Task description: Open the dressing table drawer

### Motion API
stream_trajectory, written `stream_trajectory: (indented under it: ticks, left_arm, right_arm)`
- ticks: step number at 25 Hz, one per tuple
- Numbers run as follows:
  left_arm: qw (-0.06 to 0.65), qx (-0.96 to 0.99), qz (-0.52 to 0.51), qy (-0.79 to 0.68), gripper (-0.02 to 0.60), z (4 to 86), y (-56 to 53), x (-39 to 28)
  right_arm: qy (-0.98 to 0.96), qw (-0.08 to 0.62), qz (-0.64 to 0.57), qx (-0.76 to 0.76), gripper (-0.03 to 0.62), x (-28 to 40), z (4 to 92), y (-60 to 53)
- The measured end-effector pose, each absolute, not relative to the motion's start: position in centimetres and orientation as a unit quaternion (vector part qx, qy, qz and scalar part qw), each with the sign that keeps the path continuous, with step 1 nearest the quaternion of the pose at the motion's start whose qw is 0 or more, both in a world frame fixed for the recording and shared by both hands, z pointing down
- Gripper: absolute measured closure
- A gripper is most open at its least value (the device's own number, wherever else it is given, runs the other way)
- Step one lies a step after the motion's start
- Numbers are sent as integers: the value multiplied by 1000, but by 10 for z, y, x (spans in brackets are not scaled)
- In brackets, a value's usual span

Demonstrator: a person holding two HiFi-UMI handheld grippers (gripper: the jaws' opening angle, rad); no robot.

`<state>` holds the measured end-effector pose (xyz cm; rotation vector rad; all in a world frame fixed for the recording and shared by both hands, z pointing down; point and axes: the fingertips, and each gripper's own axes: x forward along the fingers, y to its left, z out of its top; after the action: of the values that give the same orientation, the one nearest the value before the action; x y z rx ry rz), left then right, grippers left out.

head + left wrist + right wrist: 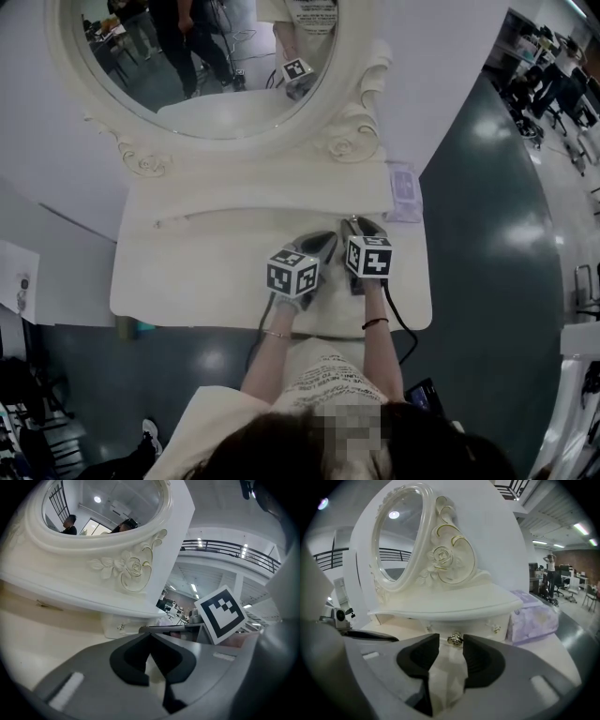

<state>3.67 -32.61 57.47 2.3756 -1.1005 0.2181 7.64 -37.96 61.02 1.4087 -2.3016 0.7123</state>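
Right claw (450, 645) tilted down, jaws apart (drawer knob (455, 639) just ahead)

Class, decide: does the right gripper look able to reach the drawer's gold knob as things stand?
Probably yes: the right gripper has its jaws apart, the gold knob sits just ahead in line with their gap, and nothing lies between.
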Motion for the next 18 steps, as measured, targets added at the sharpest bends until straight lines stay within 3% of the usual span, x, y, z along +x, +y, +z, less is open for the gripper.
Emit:
stream_trajectory:
  ticks: [18]
  left_arm:
    - [259, 870, 83, -412, 583, 579, -331, 29]
  right_arm:
    - [-791, 205, 254, 517, 490, 78, 619, -389]
